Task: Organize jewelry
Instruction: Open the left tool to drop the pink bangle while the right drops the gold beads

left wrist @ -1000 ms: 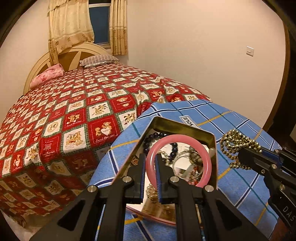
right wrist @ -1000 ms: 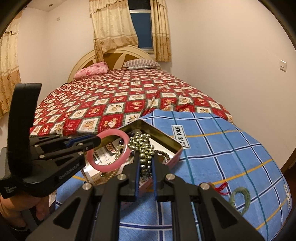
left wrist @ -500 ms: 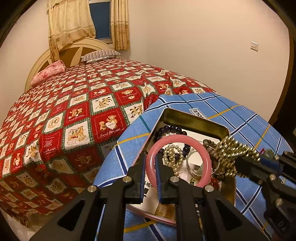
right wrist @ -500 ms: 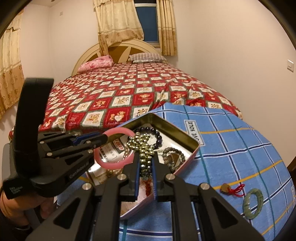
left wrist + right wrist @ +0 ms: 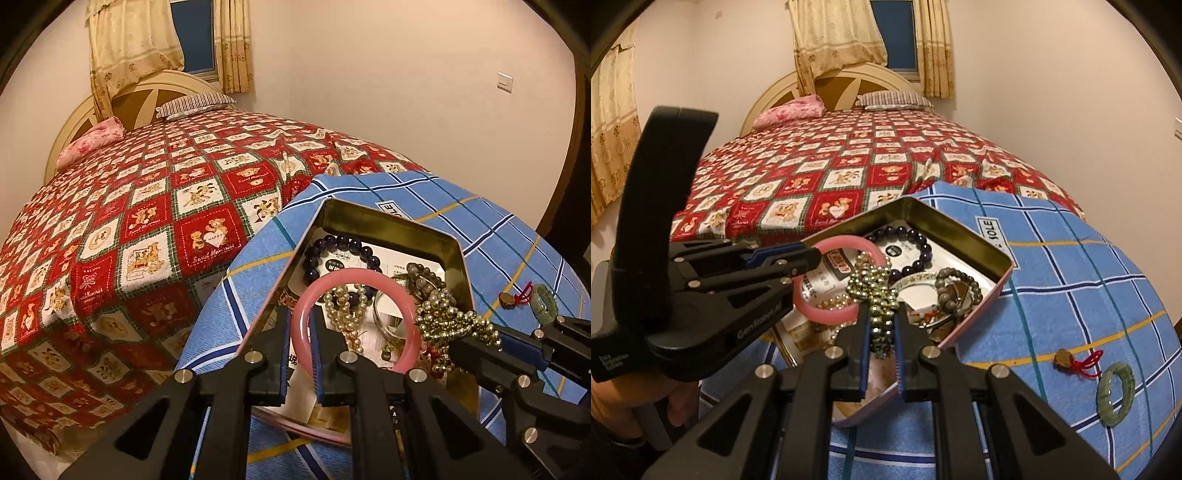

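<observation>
Both grippers are loaded over the tin (image 5: 388, 225): left gripper (image 5: 300, 354) pinches the pink bangle (image 5: 406, 314), right gripper (image 5: 882, 343) is clamped on the gold beads (image 5: 873, 291). I'd lower each inside the tin's walls before letting go, clear of the pearls (image 5: 343, 314), so nothing tangles.

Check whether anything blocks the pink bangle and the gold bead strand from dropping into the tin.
Nothing visible does. The left gripper holds the pink bangle and the right gripper holds the gold bead strand above the open tin; only jewelry already lies beneath.
</observation>
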`<state>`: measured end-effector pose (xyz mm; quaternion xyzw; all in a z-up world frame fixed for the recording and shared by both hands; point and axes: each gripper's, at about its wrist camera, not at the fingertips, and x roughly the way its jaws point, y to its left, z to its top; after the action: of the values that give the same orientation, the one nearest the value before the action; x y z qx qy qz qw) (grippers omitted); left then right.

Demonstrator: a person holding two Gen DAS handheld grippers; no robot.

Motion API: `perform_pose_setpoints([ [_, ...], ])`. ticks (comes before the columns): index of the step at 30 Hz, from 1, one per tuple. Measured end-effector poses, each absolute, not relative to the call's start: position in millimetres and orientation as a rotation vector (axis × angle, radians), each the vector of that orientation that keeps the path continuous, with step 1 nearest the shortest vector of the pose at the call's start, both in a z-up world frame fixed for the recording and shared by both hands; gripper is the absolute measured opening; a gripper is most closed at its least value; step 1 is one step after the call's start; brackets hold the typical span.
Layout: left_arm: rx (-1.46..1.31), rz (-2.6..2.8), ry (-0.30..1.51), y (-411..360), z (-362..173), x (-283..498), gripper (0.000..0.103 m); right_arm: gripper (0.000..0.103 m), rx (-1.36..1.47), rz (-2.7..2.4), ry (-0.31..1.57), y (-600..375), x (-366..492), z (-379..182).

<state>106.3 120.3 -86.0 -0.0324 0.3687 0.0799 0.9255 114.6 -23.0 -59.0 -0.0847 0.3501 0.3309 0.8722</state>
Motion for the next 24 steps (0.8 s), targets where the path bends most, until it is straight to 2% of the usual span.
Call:
perform_pose_setpoints([
  [24,-0.097,0.167,0.783,128.8,-94.9,106.9,0.009,0.013,-0.185,0.671,0.751,-19.4,117.6,-68.4],
])
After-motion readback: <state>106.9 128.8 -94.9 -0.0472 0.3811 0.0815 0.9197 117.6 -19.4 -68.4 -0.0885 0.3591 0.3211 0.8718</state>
